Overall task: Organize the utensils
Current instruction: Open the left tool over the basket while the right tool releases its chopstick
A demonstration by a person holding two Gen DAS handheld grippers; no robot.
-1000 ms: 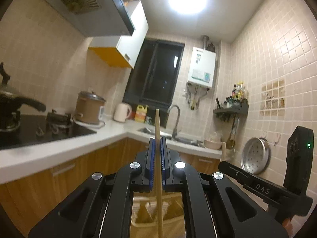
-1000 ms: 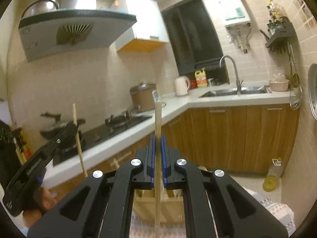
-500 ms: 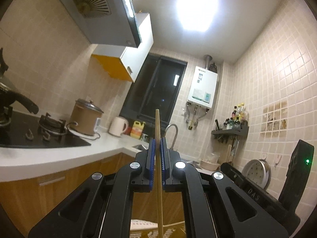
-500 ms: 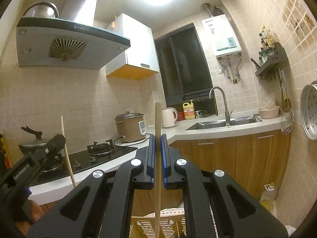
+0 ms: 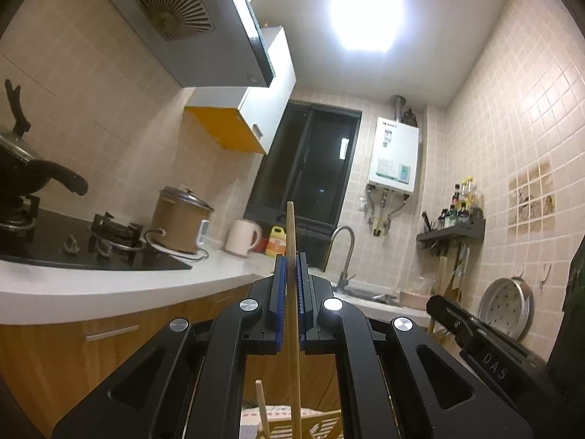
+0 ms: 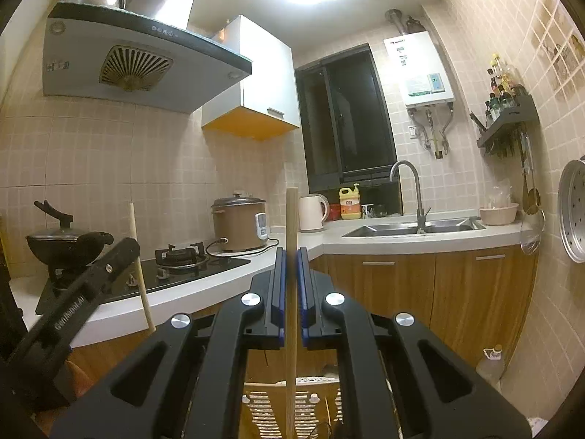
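left fingers [image 5: 278,303]: clamped on a thin wooden chopstick [image 5: 292,292], gripped mid-shaft, blue pads pressed to both sides
right fingers [image 6: 279,292]: clamped likewise on a second chopstick [image 6: 291,278], held upright between the pads
left gripper [image 5: 291,292]: aimed slightly upward toward the sink corner; stick tip well above the pads, lower end running down out of view
right gripper [image 6: 291,289]: roughly level, facing the counter [image 6: 402,239] and faucet [image 6: 409,186]
other stick ends: a further wooden tip [image 5: 261,411] low in the left view, beside the held stick; owner unclear
holder below: pale slotted basket [image 6: 310,408] directly under the right stick, a corner of it also under the left one
step in hand, judged: lowering both chopsticks toward that basket
doing it well: keep each shaft vertical, line the lower end over an open slot before descending, hold the clamp firm until the tip seats, then release gently so neither stick tips or bounces
risk: lower ends hidden by the gripper bodies, so aim by the basket rim, slowly
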